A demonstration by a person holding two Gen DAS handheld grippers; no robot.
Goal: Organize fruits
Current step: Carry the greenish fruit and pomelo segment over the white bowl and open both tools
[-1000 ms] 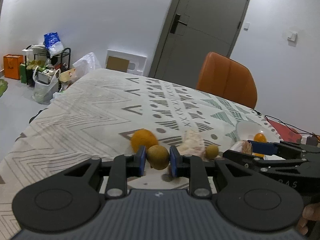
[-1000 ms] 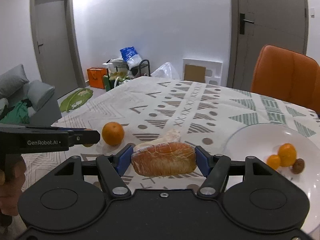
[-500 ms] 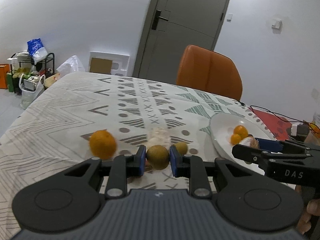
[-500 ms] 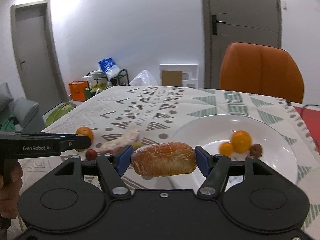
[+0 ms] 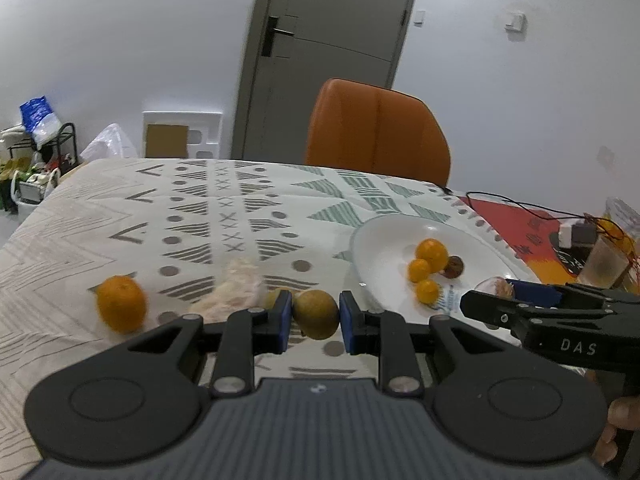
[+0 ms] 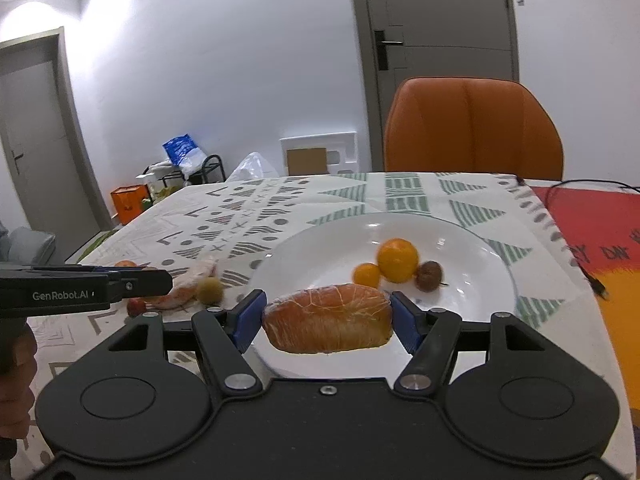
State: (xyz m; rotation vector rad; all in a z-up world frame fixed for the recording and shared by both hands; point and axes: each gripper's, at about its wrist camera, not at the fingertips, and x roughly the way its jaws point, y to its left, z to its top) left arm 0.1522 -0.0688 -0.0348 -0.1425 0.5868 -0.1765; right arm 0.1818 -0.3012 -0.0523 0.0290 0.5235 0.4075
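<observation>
Both grippers were loaded and in the carry-to-plate step. The left gripper (image 5: 311, 317) was clamped nearly shut on a small olive-brown round fruit (image 5: 316, 314), pads pressing both sides, fruit held off the tablecloth (image 5: 120, 216) just short of the plate's near-left rim. The right gripper (image 6: 327, 322) was closed about half-way on a cling-wrapped orange segment (image 6: 328, 323), gripped end to end, hanging over the near edge of the white plate (image 6: 472, 240).

On the plate were a large orange (image 6: 398, 260), a small orange fruit (image 6: 367, 274) and a dark brown fruit (image 6: 429, 275); the left view showed a further small orange one nearer the rim. Loose on the cloth off the plate's left edge: a mandarin (image 5: 121, 303), another wrapped piece (image 6: 196, 276), a greenish fruit (image 6: 209, 289) and a small red one (image 6: 136, 306).

Judgement: the next move likely calls for lowering the right load onto the bare near part of the plate and only then opening, clear of the fruit there. The left needs a short carry over the rim; the round fruit could roll on release, so set it low
</observation>
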